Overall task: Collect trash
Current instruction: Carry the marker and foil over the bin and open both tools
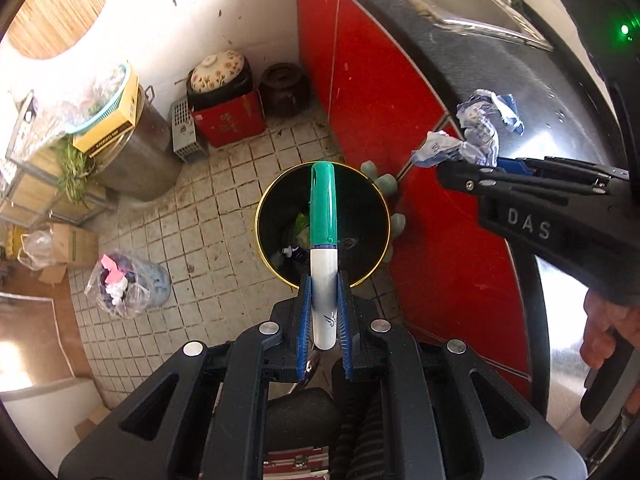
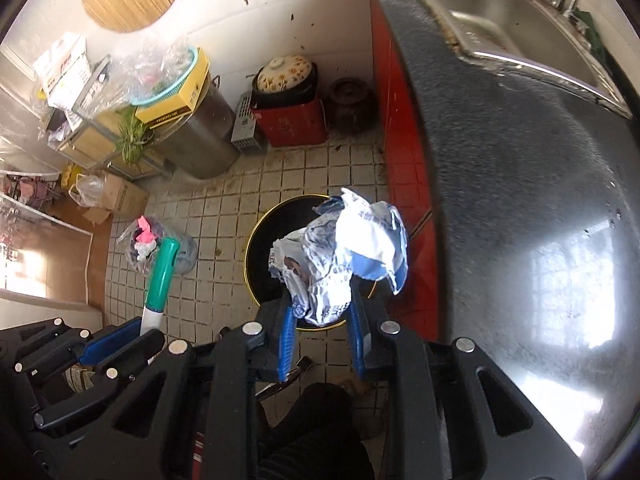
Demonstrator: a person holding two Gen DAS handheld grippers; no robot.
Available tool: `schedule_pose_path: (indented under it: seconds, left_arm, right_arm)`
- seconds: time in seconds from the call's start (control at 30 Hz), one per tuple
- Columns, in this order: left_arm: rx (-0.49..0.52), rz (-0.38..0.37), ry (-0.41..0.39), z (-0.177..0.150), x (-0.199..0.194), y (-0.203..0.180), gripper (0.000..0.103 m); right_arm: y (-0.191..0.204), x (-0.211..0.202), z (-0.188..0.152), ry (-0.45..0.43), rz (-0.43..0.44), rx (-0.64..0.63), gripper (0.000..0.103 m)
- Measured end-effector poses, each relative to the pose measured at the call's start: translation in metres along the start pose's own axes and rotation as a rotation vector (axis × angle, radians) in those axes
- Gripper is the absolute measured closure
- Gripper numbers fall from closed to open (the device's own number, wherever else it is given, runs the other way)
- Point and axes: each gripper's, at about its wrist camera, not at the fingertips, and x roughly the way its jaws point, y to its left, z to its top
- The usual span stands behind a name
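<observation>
My left gripper (image 1: 324, 282) is shut on a white marker with a green cap (image 1: 323, 232), held upright over the black round trash bin (image 1: 280, 264) on the tiled floor. The bin holds some scraps. My right gripper (image 2: 322, 300) is shut on a crumpled blue-and-white wrapper (image 2: 340, 248), held above the bin (image 2: 260, 256). In the left wrist view the right gripper (image 1: 452, 166) with the wrapper (image 1: 476, 132) is to the right, by the counter edge. In the right wrist view the left gripper (image 2: 132, 332) with the marker (image 2: 162, 276) is at lower left.
A dark counter (image 2: 520, 160) with a steel sink (image 2: 512, 12) runs along the right, red cabinet doors (image 1: 380, 92) below. On the floor: a tied plastic bag of rubbish (image 1: 128, 284), a red box with a pot (image 1: 228, 116), a brown jar (image 1: 284, 88), a steel drum (image 1: 140, 156), cardboard boxes.
</observation>
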Motion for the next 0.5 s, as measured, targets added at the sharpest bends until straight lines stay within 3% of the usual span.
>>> schedule_pose_path:
  seconds: [0.23, 0.5]
  left_arm:
    - [0.002, -0.019, 0.042, 0.013, 0.029, 0.007, 0.091]
    - [-0.005, -0.044, 0.066, 0.021, 0.049, 0.012, 0.091]
  right_arm:
    - [-0.003, 0.037, 0.024, 0.061, 0.007, -0.018, 0.080]
    - [-0.005, 0.063, 0.029, 0.111, 0.009, -0.015, 0.080]
